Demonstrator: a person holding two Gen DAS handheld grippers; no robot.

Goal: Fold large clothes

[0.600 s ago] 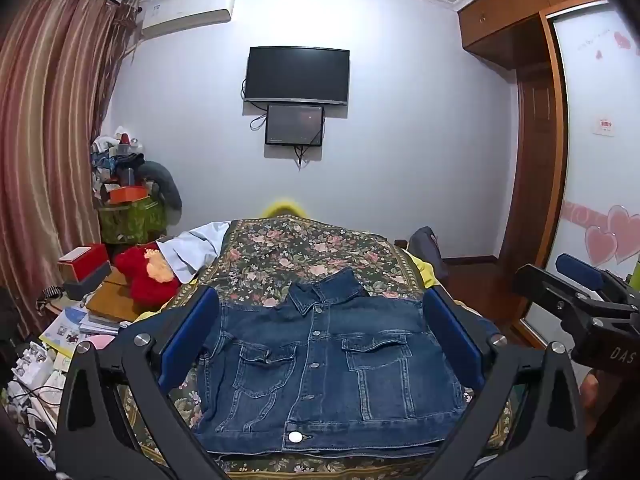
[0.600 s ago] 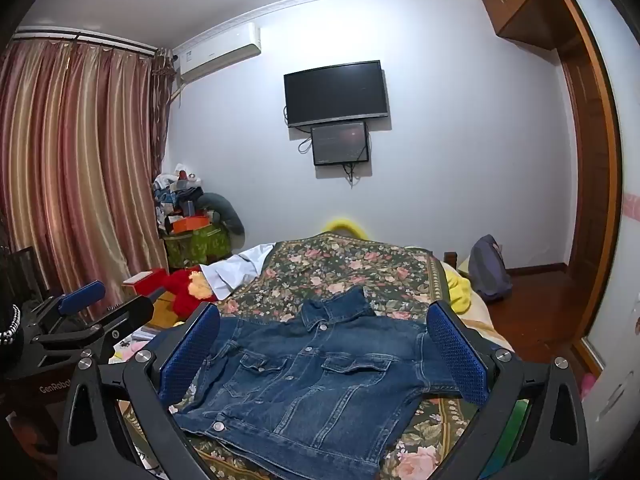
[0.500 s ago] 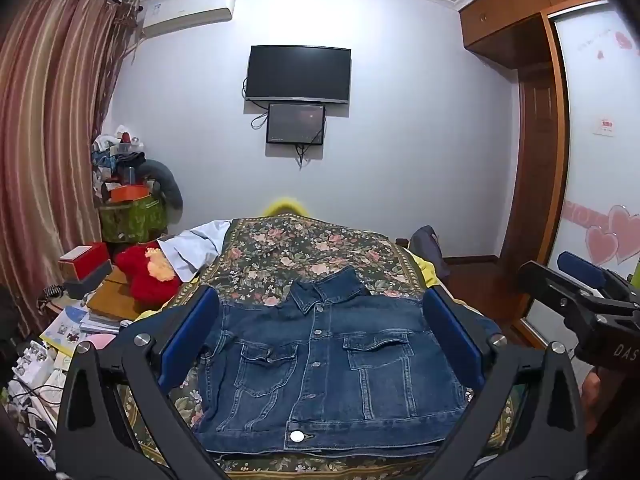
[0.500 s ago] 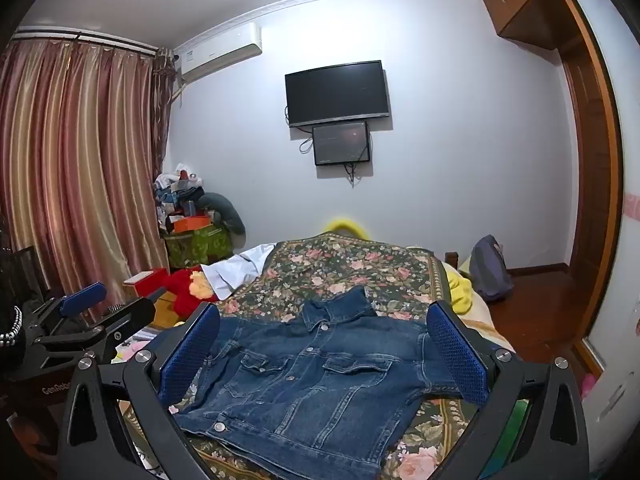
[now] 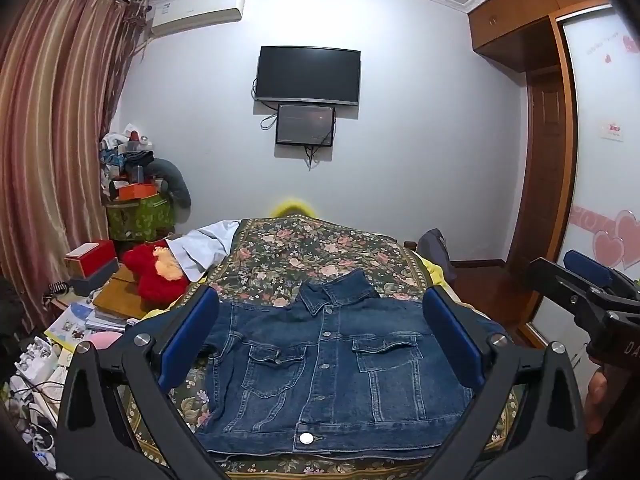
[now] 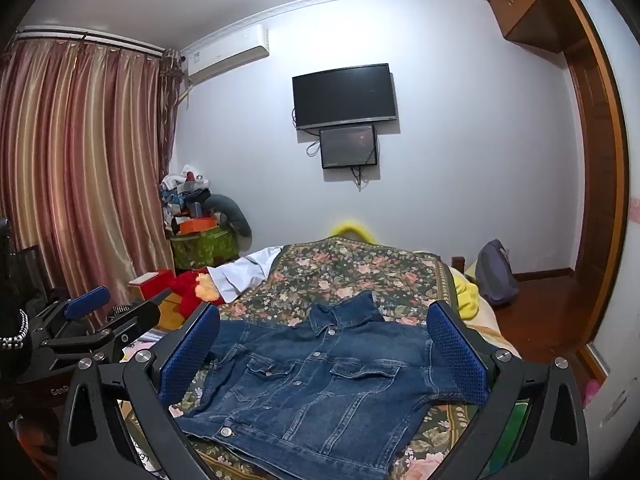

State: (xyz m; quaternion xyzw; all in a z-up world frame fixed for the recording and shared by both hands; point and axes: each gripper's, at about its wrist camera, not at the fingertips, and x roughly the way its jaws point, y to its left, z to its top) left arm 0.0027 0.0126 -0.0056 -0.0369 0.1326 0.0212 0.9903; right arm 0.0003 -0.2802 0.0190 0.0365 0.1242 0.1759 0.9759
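Observation:
A blue denim jacket lies flat, front up and buttoned, on the floral bedspread, collar toward the far wall and hem nearest me. My left gripper hovers above and in front of the hem, open wide with nothing between its blue pads. In the right wrist view the same jacket lies slanted, and my right gripper is also open and empty above it. The left gripper shows at that view's left edge, and the right gripper at the left wrist view's right edge.
A red plush toy and a white cloth lie at the bed's left. A cluttered side table with books and boxes stands left of the bed. A grey bag and wooden floor are right. Curtains hang on the left.

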